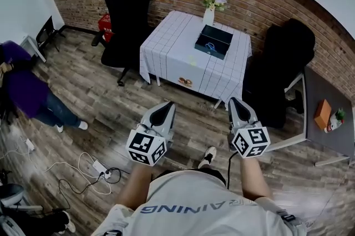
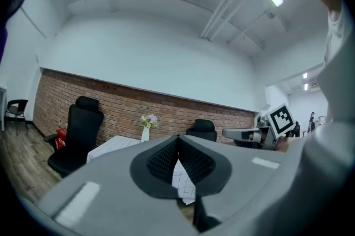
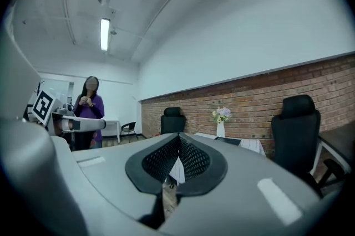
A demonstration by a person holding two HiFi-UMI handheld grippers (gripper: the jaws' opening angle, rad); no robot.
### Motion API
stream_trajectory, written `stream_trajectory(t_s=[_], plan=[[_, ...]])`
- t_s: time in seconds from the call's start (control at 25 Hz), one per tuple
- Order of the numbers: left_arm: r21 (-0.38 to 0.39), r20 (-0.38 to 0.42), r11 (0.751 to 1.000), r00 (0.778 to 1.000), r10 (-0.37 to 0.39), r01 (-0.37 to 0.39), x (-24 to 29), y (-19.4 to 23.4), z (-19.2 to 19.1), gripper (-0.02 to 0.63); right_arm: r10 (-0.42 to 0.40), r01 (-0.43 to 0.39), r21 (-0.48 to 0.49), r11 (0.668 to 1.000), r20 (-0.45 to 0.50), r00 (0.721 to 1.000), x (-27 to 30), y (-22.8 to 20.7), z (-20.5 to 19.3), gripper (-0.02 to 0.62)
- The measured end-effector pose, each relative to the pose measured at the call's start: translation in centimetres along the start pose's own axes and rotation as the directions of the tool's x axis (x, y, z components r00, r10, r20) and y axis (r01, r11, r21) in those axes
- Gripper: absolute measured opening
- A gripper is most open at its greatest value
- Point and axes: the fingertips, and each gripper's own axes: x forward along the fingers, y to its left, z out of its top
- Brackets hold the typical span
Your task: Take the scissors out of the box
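A dark open box (image 1: 213,41) lies on the table with the white checked cloth (image 1: 177,55), far ahead of me. Something pale blue shows inside it; I cannot make out the scissors clearly. Both grippers are held level near my body, well short of the table. The left gripper (image 1: 165,108) is shut with nothing in it, its pads meeting at the tip (image 2: 178,138). The right gripper (image 1: 237,103) is also shut and empty (image 3: 178,137). In the right gripper view the box (image 3: 228,141) is a thin dark slab on the tabletop.
A vase of flowers (image 1: 212,5) stands behind the box. Black office chairs stand left (image 1: 127,13) and right (image 1: 283,60) of the table. A person in purple (image 1: 25,91) is at the left, cables (image 1: 89,168) lie on the wooden floor, and a grey table (image 1: 327,93) is at right.
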Motion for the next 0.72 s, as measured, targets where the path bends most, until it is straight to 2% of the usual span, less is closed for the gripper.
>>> stream_trajectory(t_s=[0.44,0.72], plan=[[-0.032,-0.029,0.999,1.0,0.005,-0.006,2.4,1.2,-1.5,0.003,0.002,-0.001,0.027,1.0,-0.063,0.998,2.3,-2.0,-2.2,0.015],[-0.016,-0.056,0.999,0.997,0.043,-0.044,7.6,2.0,-2.0,0.003,0.042,-0.039,0.041,0.998,-0.065,0.997,7.2,-6.0,-1.8,0.015]])
